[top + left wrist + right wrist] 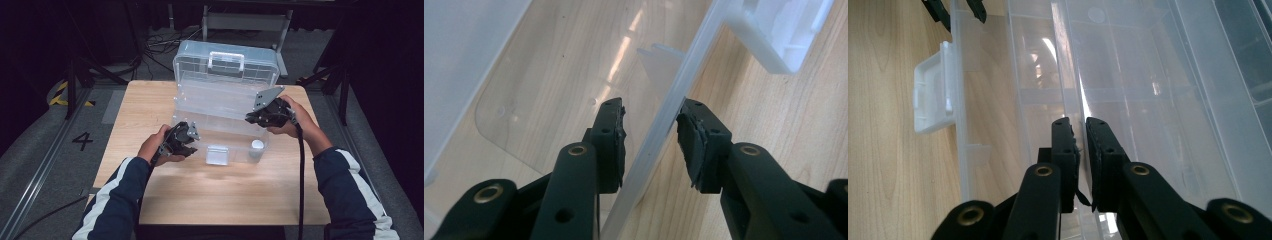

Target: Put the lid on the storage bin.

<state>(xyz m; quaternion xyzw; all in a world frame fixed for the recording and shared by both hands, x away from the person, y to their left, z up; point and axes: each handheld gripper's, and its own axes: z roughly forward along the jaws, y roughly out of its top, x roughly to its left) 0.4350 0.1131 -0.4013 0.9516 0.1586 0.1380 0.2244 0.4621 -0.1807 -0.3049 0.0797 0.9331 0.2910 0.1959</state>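
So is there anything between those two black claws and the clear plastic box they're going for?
Nothing visible. The left gripper straddles the front wall of the clear box, jaws open either side of the rim. The right gripper is pinched on a thin clear inner wall of it.

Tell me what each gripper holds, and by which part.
The right gripper pinches the thin clear edge of the inner tray in the clear plastic box. The left gripper straddles the box's front wall, jaws open, holding nothing.
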